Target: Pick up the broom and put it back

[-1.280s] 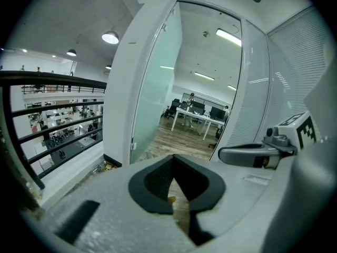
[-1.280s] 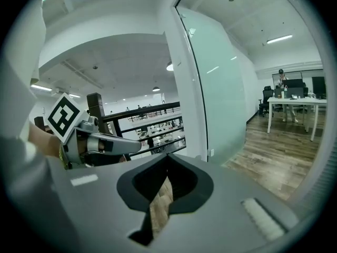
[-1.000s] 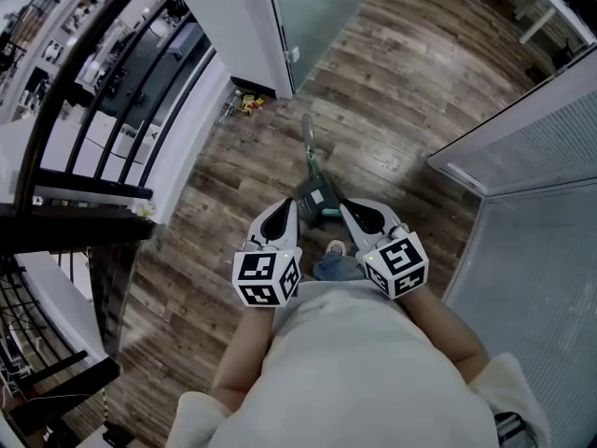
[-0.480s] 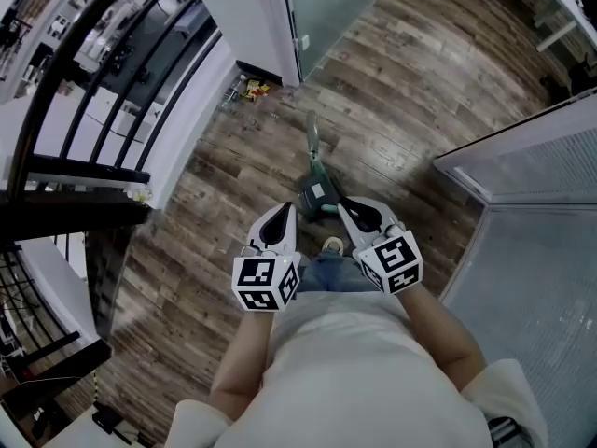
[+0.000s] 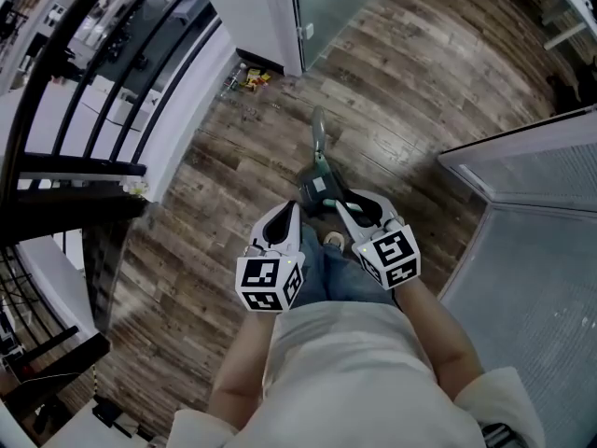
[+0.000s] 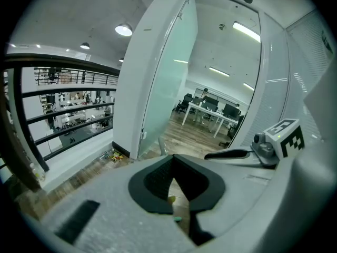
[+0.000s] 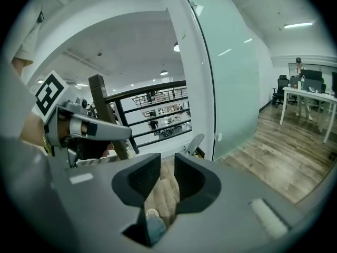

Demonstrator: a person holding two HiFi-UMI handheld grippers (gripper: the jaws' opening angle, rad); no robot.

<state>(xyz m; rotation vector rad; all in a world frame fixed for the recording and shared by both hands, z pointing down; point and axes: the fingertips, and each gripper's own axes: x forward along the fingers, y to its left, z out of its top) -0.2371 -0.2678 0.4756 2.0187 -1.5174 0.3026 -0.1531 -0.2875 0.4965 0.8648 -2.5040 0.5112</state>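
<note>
Head view: broom [image 5: 316,190], green plastic head and slim grey handle, lies flat on streaky wood-plank floor [image 5: 420,91] beside black railing [image 5: 79,166]. Just behind it, left gripper [image 5: 287,207] is clenched empty; right gripper [image 5: 346,201], jaws just opening, stands apart, empty.

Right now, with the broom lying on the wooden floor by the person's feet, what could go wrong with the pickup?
The green-headed broom with its grey handle lies close to the person's beige shoe; a step could kick it.
Its handle points toward the frosted glass door, so lifting from the head end might swing it there.
On the right gripper the fingers have just been opening with nothing between them; the left gripper looks shut and may not be ready.
</note>
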